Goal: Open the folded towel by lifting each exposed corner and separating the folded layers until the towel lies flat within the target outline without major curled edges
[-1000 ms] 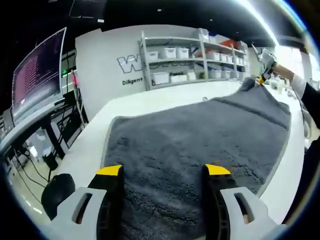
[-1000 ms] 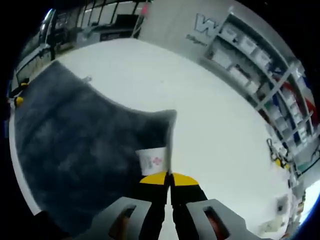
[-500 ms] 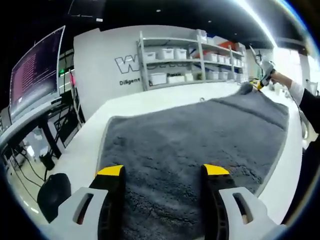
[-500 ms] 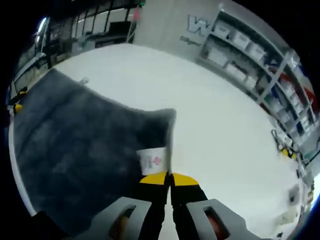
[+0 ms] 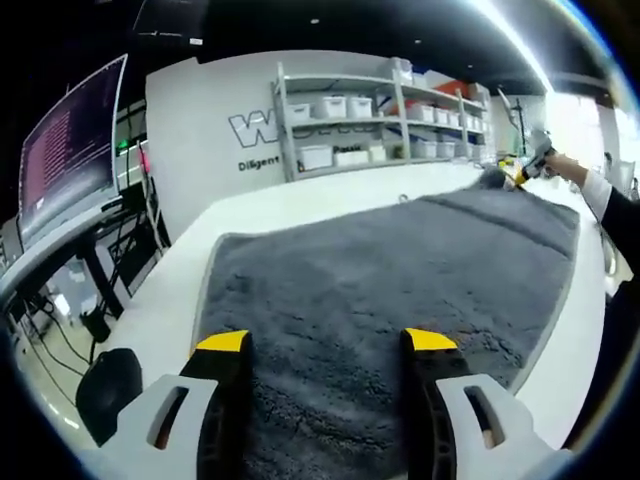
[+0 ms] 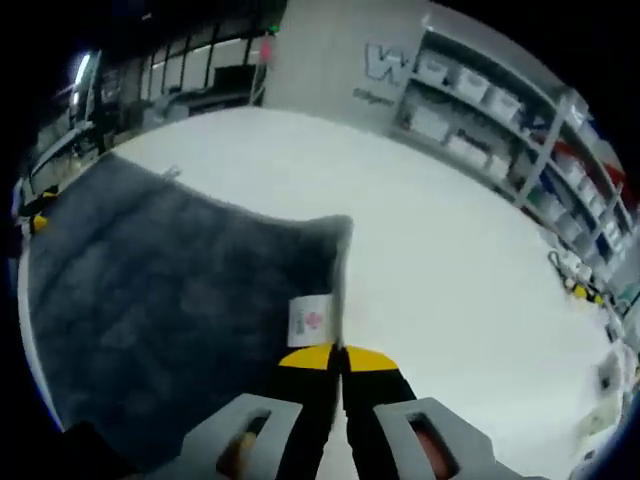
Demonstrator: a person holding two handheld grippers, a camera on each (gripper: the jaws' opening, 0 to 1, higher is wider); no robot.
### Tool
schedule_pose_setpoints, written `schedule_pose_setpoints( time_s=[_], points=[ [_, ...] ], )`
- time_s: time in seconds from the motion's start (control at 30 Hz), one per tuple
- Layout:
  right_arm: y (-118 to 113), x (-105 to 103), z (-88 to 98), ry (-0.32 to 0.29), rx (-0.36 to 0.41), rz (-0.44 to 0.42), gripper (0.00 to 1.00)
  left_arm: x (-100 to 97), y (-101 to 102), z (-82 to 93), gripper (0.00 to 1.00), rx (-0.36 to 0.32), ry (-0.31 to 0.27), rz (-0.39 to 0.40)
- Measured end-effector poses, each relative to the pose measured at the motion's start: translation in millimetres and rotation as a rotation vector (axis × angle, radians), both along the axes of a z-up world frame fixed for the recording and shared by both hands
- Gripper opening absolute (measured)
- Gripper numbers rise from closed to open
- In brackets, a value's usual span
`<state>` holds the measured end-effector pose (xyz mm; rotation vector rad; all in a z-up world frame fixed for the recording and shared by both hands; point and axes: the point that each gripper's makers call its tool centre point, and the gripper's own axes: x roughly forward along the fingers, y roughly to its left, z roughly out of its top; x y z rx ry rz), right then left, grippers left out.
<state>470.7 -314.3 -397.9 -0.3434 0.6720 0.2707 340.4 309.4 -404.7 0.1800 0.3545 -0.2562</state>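
While your right gripper (image 6: pixel 335 352) is pinched tight on the towel (image 6: pixel 170 290) edge just beside the white label (image 6: pixel 311 320), your left gripper (image 5: pixel 325 342) hangs over the near end of the cloth with its jaws spread wide and nothing between them. The towel lies spread across the white table (image 6: pixel 450 270), grey pile up, and in the left gripper view it runs from your jaws out to the far end where the right gripper (image 5: pixel 528 172) shows small, a sleeve (image 5: pixel 615 195) behind it. You look to be in the last step: the layers seem already separated and what remains is flattening. The corner (image 6: pixel 338 232) in the right gripper view stands a bit raised and curled, so that edge is not down yet. I cannot see any target outline on the table in either view, so I cannot tell whether the cloth sits inside it. Next move, in my judgement: pull the held edge outward and low to take the curl out, then set it down and let go. Your left gripper should probably press or grab the near edge so the cloth does not slide while you tug. Watch the long side edge (image 5: pixel 210 290) too, it looks slightly wavy near the table rim. Shelves (image 5: pixel 370 110) and a monitor (image 5: pixel 75 150) are background only.
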Motion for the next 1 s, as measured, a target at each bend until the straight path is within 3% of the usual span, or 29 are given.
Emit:
schedule_pose_setpoints(
  time_s=[0.1,0.2,0.3,0.47,0.63,0.8,0.93,1.0],
  points=[
    [-2,2,-5.0,-0.025,0.003,0.004,0.0,-0.1,0,-0.4,0.57,-0.004,0.0,0.0],
    [5,8,1.5,-0.112,0.07,0.025,0.06,0.2,0,-0.6,0.57,-0.006,0.0,0.0],
    [5,5,1.3,-0.119,0.085,0.024,0.07,0.7,-1,-0.8,0.57,-0.006,0.0,0.0],
    [3,8,14.8,-0.212,0.018,0.036,0.14,1.5,-2,-1.0,0.57,-0.004,-0.002,-0.003],
    [9,9,29.5,-0.289,-0.055,0.084,0.15,1.3,-2,-1.0,0.57,-0.004,-0.003,-0.003],
    [21,12,35.1,-0.309,-0.076,0.143,0.14,1.9,-1,-1.2,0.57,-0.006,-0.003,-0.002],
    [28,15,53.9,-0.365,0.022,0.144,0.13,1.9,-1,-1.1,0.57,-0.005,-0.003,-0.002],
    [17,20,62.7,-0.419,-0.055,0.104,0.11,1.8,-1,-1.1,0.57,-0.005,-0.004,-0.003]
  ],
)
